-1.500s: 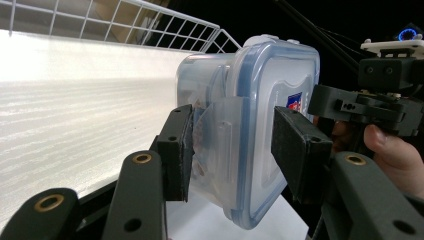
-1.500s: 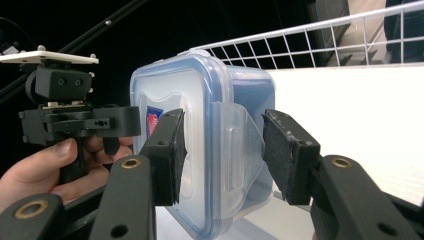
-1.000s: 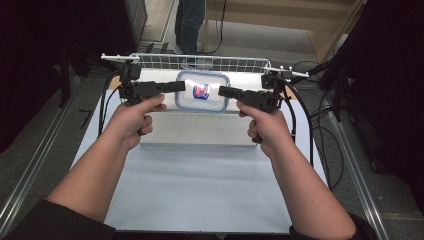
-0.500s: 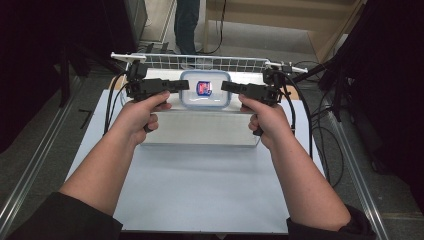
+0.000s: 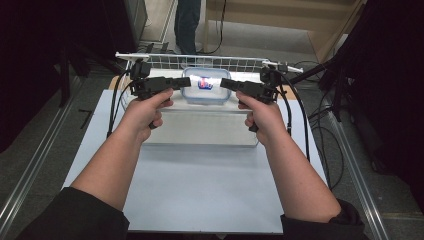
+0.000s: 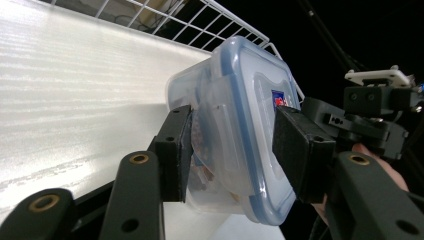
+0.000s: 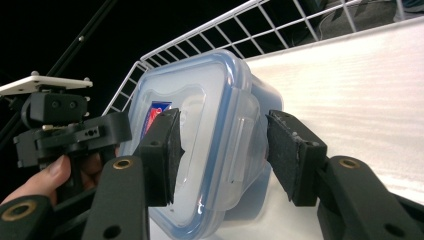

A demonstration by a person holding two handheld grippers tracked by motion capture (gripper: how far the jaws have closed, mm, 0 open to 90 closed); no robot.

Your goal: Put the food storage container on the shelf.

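Lidded clear plastic container [image 5: 205, 85] with blue-edged lid and a red-and-blue label, sat at the far middle of the raised pale tray [image 5: 200, 125] on the tabletop [image 5: 200, 200], just in front of the white wire rack [image 5: 200, 61]. Flanked by both tools, each held level and pointing inward toward the other. Left tool [image 5: 184, 80] at the container's left end, jaws spread and straddling that end, one pad [image 6: 181, 150] beside the base and the other over the lid; contact not clear enough to tell. Right tool [image 5: 226, 83] at the right end, jaws likewise spread around the lid's edge and side latch, gaps visible on both sides in the right gripper view. Left hand [image 5: 145, 111] and right hand [image 5: 261, 116] wrapped around the handles, forearms over the tabletop.
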